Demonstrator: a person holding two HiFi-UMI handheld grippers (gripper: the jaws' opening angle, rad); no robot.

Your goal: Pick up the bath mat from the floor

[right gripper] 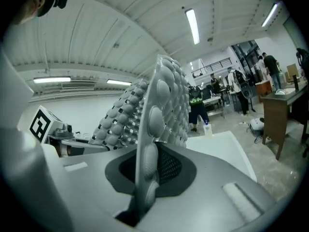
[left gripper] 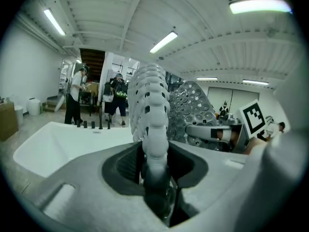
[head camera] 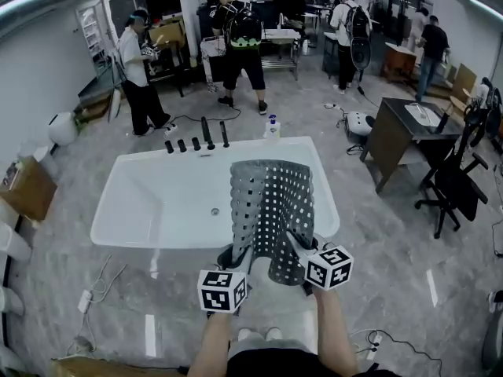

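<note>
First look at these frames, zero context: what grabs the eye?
The grey perforated bath mat stands out at the centre of the head view. It is held upright, with the left gripper and right gripper each clamped on a lower corner. Right behind it lies a big white bathtub, and beyond that several people stand about a cluttered workshop.
</note>
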